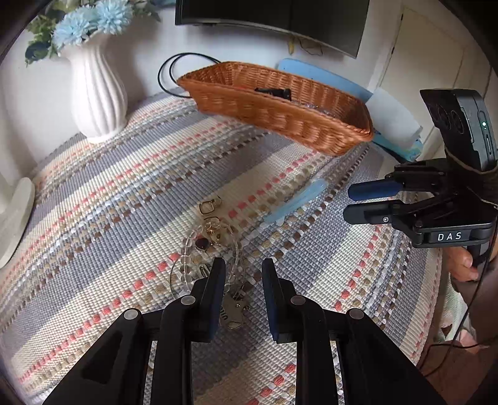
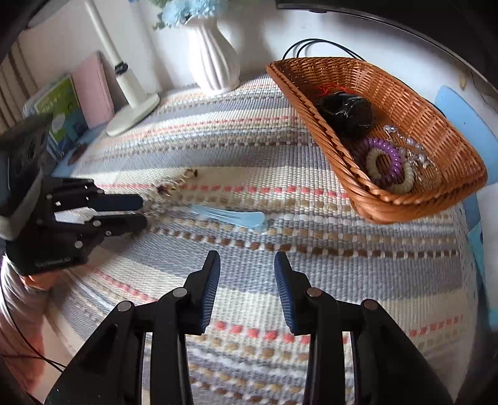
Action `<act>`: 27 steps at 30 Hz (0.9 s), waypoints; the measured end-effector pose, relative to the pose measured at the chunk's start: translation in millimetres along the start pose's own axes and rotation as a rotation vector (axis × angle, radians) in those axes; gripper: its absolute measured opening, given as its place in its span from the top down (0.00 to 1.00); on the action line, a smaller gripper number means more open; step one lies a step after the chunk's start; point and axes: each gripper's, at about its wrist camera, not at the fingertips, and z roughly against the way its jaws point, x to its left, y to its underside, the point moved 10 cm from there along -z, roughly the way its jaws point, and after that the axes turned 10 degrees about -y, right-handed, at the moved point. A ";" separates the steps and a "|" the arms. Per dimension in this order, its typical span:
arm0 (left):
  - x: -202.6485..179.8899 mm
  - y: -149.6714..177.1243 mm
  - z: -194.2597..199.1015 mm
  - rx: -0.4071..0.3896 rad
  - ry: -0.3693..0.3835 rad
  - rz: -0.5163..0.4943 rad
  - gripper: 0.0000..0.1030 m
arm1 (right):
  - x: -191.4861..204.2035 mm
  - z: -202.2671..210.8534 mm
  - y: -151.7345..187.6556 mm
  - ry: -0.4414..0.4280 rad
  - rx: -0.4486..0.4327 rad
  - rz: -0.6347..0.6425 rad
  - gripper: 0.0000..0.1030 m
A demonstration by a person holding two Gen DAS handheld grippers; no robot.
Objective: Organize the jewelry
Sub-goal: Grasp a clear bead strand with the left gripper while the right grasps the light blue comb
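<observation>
**Both hand-held grippers low over the mat, jewelry pile still loose**

Table (image 1: 25,102): white top, mostly covered by a woven striped mat (image 1: 109,193) in grey, cream and pink.

Basket (image 2: 404,205): brown wicker, oblong, on the far right part of the mat. Inside: a black item (image 2: 345,115) at the far end, a purple coil tie (image 2: 386,155) overlapping a cream bead ring (image 2: 401,183), and clear crystal beads (image 2: 414,149) just beside them.

Vase (image 1: 96,93): white, ribbed, upright at the far edge of the mat, holding pale blue flowers (image 1: 93,18).

Lamp base (image 2: 133,115): white, at the far left edge of the mat, books (image 2: 62,109) just behind it.

Left hand-held gripper (image 1: 243,264): angled down over the jewelry pile (image 1: 211,236), jaws partly apart. Nothing pinched; the left finger (image 1: 214,299) overlaps the pile's near end, contact cannot be told. A person's hand (image 2: 34,280) holds it.

Right hand-held gripper (image 2: 247,258): angled down over bare mat, jaws apart and empty. It is near the clip, well apart from the basket.

Jewelry pile: mid-mat, left of the clip. It includes a clear bead bracelet (image 1: 186,249), gold square hoops (image 1: 208,204), a dark stone pendant (image 1: 202,243) and a silver tag (image 1: 232,311) between the left gripper's fingers.

Clip (image 2: 230,213): pale blue, lying flat on the mat between pile and basket.
</observation>
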 end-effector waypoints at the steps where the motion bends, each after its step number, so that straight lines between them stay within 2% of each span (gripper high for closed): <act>1: -0.5 0.2 -2.4 0.005 0.000 -0.001 0.76 | -2.1 -4.9 -1.8 0.010 0.008 0.022 0.63; 9: -4.3 4.5 -14.1 0.038 -0.033 -0.029 0.76 | 3.2 -29.3 -21.0 0.033 0.025 0.198 0.62; 13: -4.9 3.1 -16.0 0.030 -0.042 -0.031 0.77 | 11.8 -36.5 -25.1 0.047 0.021 0.274 0.62; 15: -4.1 2.5 -16.7 0.025 -0.050 -0.028 0.90 | 17.2 -37.7 -25.2 0.045 0.018 0.300 0.62; 16: -2.8 2.4 -16.9 0.024 -0.058 -0.025 0.91 | 18.6 -37.6 -24.8 0.048 0.015 0.307 0.62; 18: -0.9 1.4 -16.8 0.021 -0.053 -0.008 0.92 | 22.4 -38.1 -23.4 0.053 0.010 0.321 0.67; 20: 3.1 0.4 -15.0 0.014 -0.052 0.013 0.92 | 24.8 -36.1 -19.5 0.057 0.009 0.320 0.87; 23: 11.6 -1.7 -9.3 0.004 -0.019 0.066 0.92 | 23.7 -29.3 -10.4 0.123 0.000 0.328 0.87; 27: 25.4 -8.4 9.7 -0.040 0.052 0.160 0.92 | 22.2 -14.0 10.7 0.134 0.007 0.287 0.87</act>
